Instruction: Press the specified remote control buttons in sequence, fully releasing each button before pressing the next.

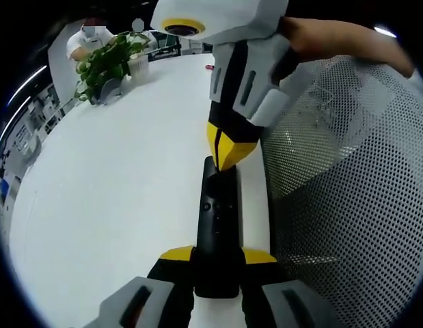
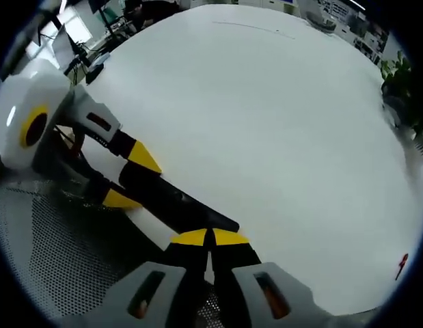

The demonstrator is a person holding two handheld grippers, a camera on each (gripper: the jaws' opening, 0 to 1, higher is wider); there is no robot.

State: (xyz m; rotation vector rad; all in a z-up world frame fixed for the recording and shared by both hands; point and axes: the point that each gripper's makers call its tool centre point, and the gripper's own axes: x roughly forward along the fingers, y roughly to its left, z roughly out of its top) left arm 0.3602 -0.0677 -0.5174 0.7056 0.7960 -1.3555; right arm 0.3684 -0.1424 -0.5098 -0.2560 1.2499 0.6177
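In the left gripper view we hold the left hand-held gripper [image 1: 216, 263] low and level over the white tabletop [image 1: 115, 198], its two yellow-tipped jaws clamped on the near end of one black remote [image 1: 218, 219]. The remote points away from us, lying along the right edge of the tabletop beside a mesh chair back [image 1: 348, 191]. The right hand-held gripper [image 1: 228, 152] comes down from above, a hand [image 1: 334, 37] behind it, its jaws pinched together with the tip on the remote's far end. In the right gripper view the right hand-held gripper [image 2: 211, 239] meets the remote [image 2: 173, 201] likewise. One potted plant [image 1: 105, 65] stands at the far left.
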